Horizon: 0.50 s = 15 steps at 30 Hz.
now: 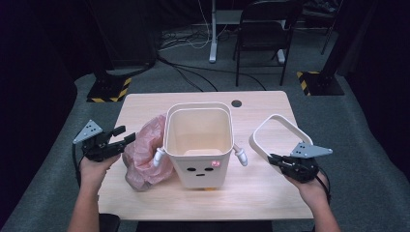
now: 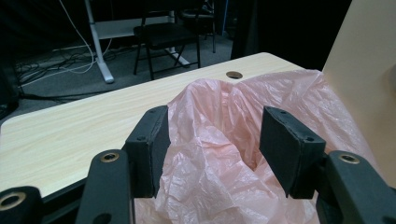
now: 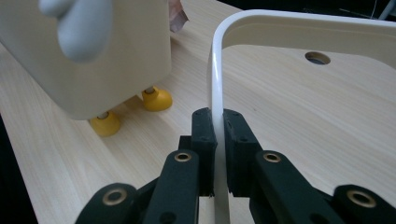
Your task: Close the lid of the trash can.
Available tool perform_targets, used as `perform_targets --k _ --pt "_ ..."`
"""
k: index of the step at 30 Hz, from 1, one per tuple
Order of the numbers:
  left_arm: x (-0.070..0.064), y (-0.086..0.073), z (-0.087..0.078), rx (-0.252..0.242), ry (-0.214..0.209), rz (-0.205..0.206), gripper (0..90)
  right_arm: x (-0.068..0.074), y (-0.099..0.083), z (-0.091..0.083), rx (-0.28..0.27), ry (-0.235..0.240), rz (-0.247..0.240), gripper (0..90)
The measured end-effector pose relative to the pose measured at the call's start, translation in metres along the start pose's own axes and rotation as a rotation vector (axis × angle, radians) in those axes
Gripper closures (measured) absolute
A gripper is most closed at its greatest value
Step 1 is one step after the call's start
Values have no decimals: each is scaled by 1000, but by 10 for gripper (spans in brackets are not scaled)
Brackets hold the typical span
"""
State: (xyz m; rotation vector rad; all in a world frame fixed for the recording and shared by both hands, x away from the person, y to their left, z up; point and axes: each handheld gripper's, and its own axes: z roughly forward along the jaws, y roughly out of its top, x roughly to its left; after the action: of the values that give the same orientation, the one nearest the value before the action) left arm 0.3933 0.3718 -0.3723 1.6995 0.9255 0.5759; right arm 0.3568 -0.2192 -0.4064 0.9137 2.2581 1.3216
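Right gripper (image 3: 215, 122): jaws pinched on the white ring frame (image 3: 299, 21), which rises ahead of the tips. Left gripper (image 2: 212, 140): jaws spread, pink bag (image 2: 224, 154) bunched between them, bin (image 1: 198, 142) just beyond the bag.

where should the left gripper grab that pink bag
Best bet is the raised crumpled fold at the top of the pink bag, approached from the table's left edge. It already stands between the open left gripper, and the bin blocks the far side.
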Motion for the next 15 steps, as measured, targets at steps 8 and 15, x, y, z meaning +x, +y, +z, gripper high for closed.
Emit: perform_targets --k 8,15 --pt "0 0 -1 -1 -2 -1 423 5 21 -16 -14 24 -42 838" --pt "-1 0 2 8 -8 6 423 7 38 -25 -35 58 -59 837"
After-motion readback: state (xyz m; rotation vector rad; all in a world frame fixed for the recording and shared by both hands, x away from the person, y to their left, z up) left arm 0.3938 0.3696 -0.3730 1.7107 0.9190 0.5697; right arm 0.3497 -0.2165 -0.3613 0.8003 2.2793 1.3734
